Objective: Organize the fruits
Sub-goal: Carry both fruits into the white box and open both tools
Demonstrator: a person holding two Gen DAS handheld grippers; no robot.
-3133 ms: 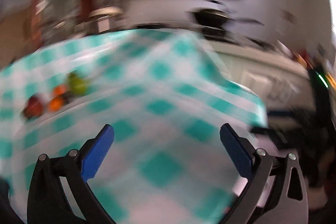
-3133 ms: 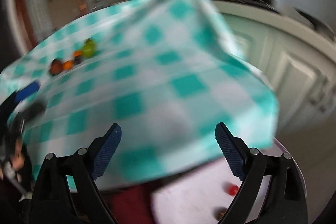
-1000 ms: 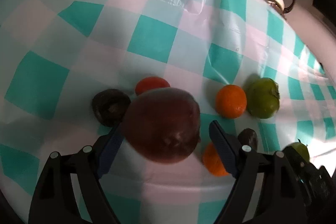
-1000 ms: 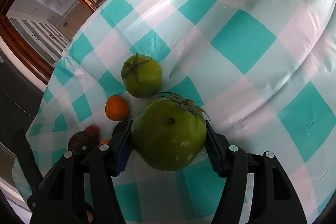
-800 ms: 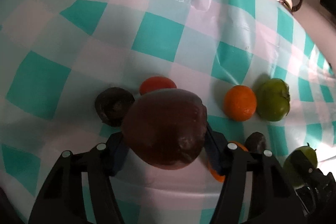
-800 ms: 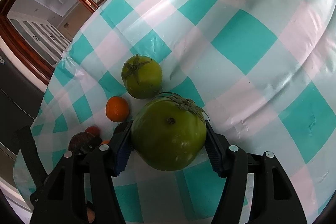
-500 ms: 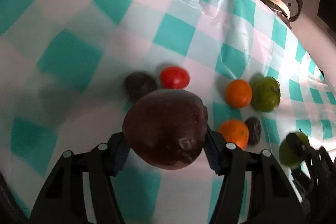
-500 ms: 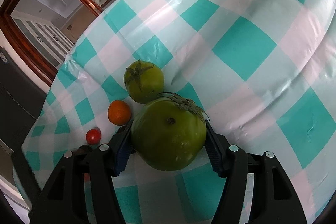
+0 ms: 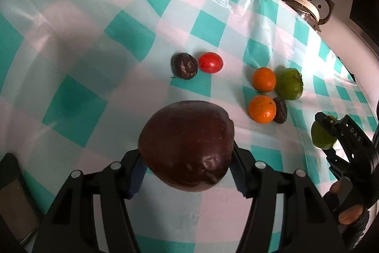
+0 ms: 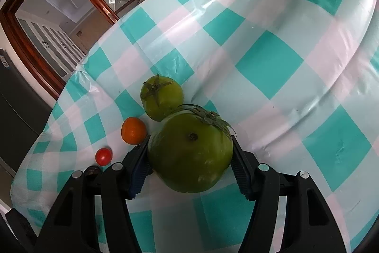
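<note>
Only the left wrist view shows a dark phone (image 9: 14, 203) at the table's edge at 8 o'clock, a second orange (image 9: 262, 108) with a dark wrinkled fruit (image 9: 280, 110) touching it, and, at 3 o'clock, the right gripper (image 9: 325, 132) with a person's fingertips (image 9: 349, 211) behind it. The right wrist view alone shows the glass-paned wooden door (image 10: 78, 8) at 11 o'clock.

The left gripper (image 9: 187, 170) has its blue pads pressed on a dark maroon apple (image 9: 187, 146), held above the checked tablecloth (image 9: 78, 44); its jaws have just been closing onto it. The right gripper's pads clamp a large green tomato (image 10: 190, 153), just beside a smaller green tomato (image 10: 162, 96) at 11 o'clock, with an orange (image 10: 133, 130) and a red tomato (image 10: 103, 156) at 9 o'clock.
</note>
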